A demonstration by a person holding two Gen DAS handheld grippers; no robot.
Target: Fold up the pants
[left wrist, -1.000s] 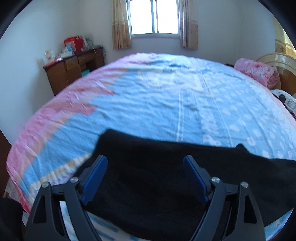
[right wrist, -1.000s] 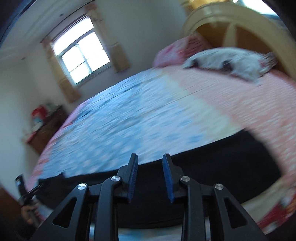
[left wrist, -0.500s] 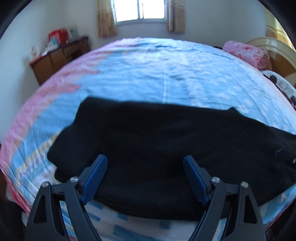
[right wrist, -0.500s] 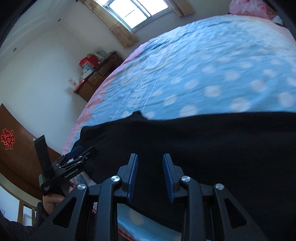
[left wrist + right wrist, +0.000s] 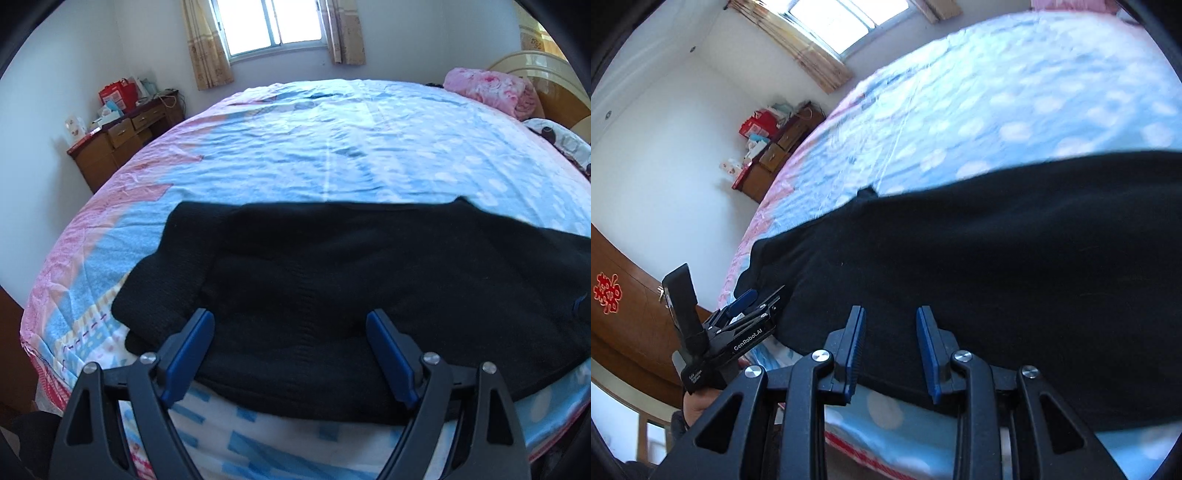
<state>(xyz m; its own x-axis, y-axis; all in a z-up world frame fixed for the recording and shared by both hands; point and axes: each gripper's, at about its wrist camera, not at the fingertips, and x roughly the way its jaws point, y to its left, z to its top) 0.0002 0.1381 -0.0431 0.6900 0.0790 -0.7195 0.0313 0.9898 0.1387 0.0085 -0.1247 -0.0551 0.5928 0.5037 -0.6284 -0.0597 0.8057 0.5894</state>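
**Black pants spread along the near edge of the bed, both grippers above them**

Bedroom, daylight from a curtained window [image 5: 271, 24] at top centre of the left wrist view. Large bed with a blue, white-spotted and pink-bordered sheet [image 5: 332, 147] fills the middle of the frame. Brown wooden drawer cabinet [image 5: 122, 133] stands against the wall at upper left, red boxes on top. Rolled pink floral blanket [image 5: 491, 88] lies at upper right, beside a cream headboard. Black knitted pants [image 5: 332, 280] lie flat across the lower half of the frame, running off the right side; one end sits doubled at lower left, near the bed's corner. Left gripper [image 5: 290, 332], black frame with blue pads, stands at bottom centre with its jaws wide apart, nothing between the pads; the pants show behind and between them. Whether the tips touch the cloth I cannot tell.

Right wrist view, tilted: same window at top centre, cabinet at centre left, brown wooden door with a red paper ornament [image 5: 605, 291] at far left. Pants [image 5: 997, 251] cover the right and centre. Right gripper [image 5: 890, 332] at bottom centre, jaws narrow but parted, nothing clamped, over the pants' near edge. Left gripper [image 5: 753, 299] appears at lower left, held in a person's hand [image 5: 698, 400], over the pants' end.
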